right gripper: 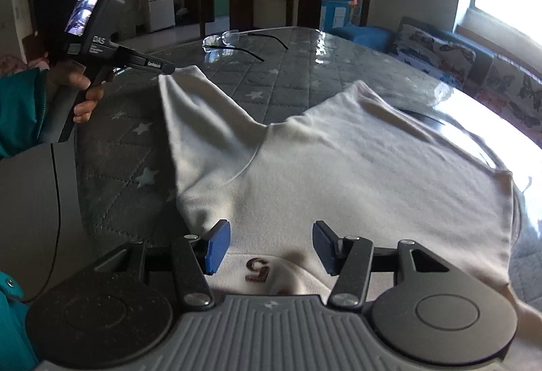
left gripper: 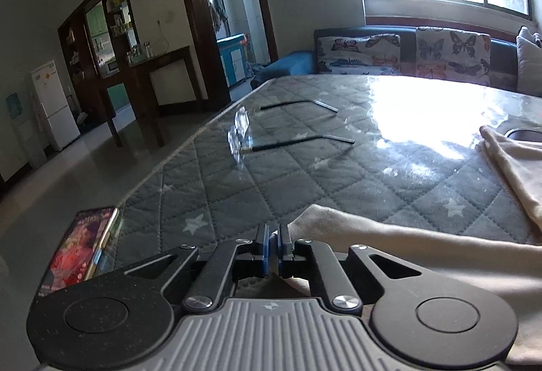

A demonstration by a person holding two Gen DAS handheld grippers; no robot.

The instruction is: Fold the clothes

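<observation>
A white long-sleeved shirt (right gripper: 338, 161) lies spread on the grey quilted table (right gripper: 111, 147), with a dark "5" label (right gripper: 258, 267) at the collar. My right gripper (right gripper: 269, 247) is open just above the collar, jaws wide apart, holding nothing. My left gripper (left gripper: 273, 247) has its blue pads closed at the cuff of the left sleeve (left gripper: 372, 235); whether cloth is between them is hidden. In the right wrist view the left gripper (right gripper: 167, 68) meets the sleeve tip (right gripper: 183, 79).
A pair of glasses (left gripper: 247, 134) lies unfolded on the table, also in the right wrist view (right gripper: 233, 40). A phone (left gripper: 81, 249) lies at the table's left edge. A butterfly-print sofa (left gripper: 406, 52) stands beyond the table.
</observation>
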